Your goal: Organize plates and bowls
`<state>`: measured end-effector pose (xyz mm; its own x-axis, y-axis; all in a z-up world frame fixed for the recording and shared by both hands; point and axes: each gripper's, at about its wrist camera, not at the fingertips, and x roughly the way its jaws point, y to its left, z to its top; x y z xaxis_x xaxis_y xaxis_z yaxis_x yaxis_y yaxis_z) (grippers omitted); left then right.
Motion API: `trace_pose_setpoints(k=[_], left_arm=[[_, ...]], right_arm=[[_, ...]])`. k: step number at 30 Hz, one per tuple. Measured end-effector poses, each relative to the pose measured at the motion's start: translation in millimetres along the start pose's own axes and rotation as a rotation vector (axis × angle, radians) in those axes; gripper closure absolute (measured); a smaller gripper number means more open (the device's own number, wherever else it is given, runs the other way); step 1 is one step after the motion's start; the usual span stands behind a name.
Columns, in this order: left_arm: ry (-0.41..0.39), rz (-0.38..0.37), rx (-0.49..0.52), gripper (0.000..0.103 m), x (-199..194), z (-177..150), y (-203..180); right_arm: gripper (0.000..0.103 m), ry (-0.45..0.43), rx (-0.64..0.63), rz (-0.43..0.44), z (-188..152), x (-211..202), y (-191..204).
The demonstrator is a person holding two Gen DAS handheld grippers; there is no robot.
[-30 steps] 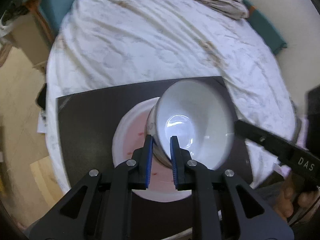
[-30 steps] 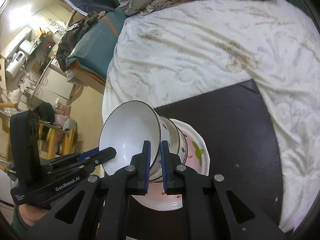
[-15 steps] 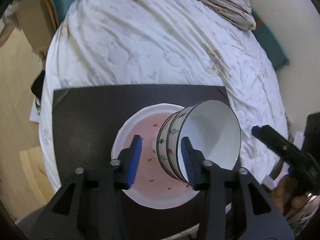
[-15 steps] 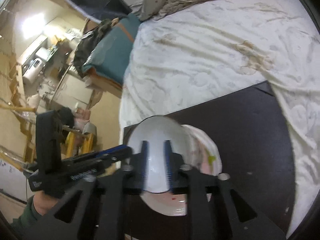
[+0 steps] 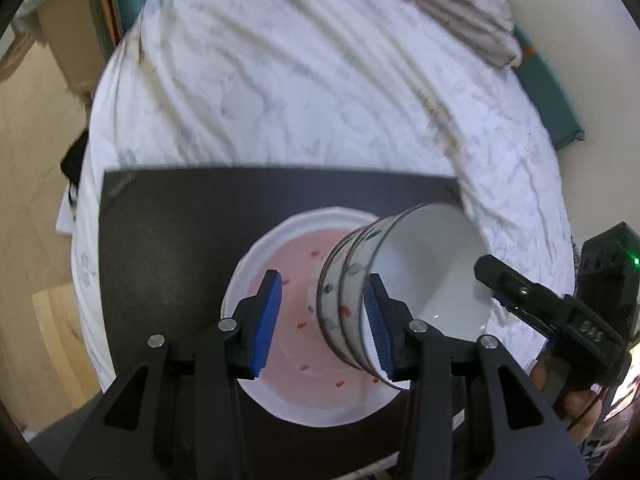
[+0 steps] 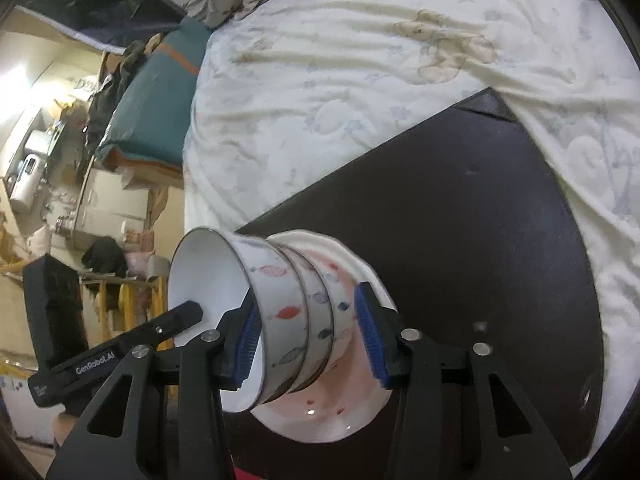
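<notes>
Three nested bowls stand on a pink plate (on a dark board). Both grippers, left and right, released, jaws apart beside the stack.

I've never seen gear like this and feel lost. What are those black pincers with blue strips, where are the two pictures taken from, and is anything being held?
They are hand-held two-finger grippers; a person carries one in each hand. Each picture comes from a camera mounted on one gripper, looking along its fingers. A dark board lies on a bed. On it sits a pink plate with a stack of bowls. The left gripper and right gripper both straddle the top bowl's rim with jaws open, so nothing is held.
</notes>
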<state>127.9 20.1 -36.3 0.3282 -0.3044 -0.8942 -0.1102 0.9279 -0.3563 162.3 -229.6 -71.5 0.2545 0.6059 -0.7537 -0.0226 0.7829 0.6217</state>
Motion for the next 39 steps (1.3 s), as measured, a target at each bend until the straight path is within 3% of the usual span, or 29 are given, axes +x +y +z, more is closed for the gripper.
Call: trace_pose_setpoints(k=[2, 3, 4, 6, 10, 14, 18, 27, 30, 34, 36, 39], left_arm=[[-0.024, -0.045, 0.016, 0.050, -9.4, -0.5, -1.6], [-0.033, -0.064, 0.014, 0.037, -12.3, -1.5, -0.8], [-0.042, -0.070, 0.006, 0.035, -14.3, -1.8, 0.9], [-0.054, -0.079, -0.018, 0.035, -16.2, -2.4, 5.6], [-0.051, -0.078, -0.070, 0.035, -17.0, 1.7, 16.9], [-0.065, -0.061, -0.086, 0.035, -20.1, 1.7, 23.7], [-0.067, -0.043, -0.078, 0.035, -20.8, 0.5, 26.9], [-0.090, -0.008, -0.103, 0.035, -28.5, -2.2, 39.9], [-0.116, 0.013, -0.137, 0.035, -36.5, -6.6, 51.5], [-0.107, 0.106, -0.214, 0.035, -30.6, -18.8, 76.6], [-0.044, 0.129, -0.253, 0.035, -14.8, -26.6, 87.9], [0.011, 0.091, -0.275, 0.035, 3.6, -37.4, 92.8]], right_arm=[[0.047, -0.028, -0.014, 0.062, -0.3, -9.4, 4.9], [0.041, -0.031, -0.020, 0.091, -1.2, -13.7, 5.4], [0.030, -0.036, -0.016, 0.108, -1.2, -16.2, 5.3], [0.027, -0.035, 0.012, 0.114, -3.3, -16.2, 0.4], [0.027, 0.080, 0.100, 0.123, -9.6, 12.4, -15.0], [0.027, 0.178, 0.103, 0.129, -16.8, 36.3, -13.1], [0.025, 0.191, 0.076, 0.095, -20.9, 46.6, -5.3], [0.025, 0.260, 0.031, 0.105, -28.1, 63.0, 5.4], [0.025, 0.202, 0.045, 0.145, -25.5, 44.5, 2.9], [0.024, 0.013, 0.045, 0.178, -19.8, -10.7, -6.8], [0.024, -0.079, 0.054, 0.151, -19.8, -34.7, -21.0], [0.024, -0.057, 0.097, 0.046, -21.8, -35.8, -46.5]])
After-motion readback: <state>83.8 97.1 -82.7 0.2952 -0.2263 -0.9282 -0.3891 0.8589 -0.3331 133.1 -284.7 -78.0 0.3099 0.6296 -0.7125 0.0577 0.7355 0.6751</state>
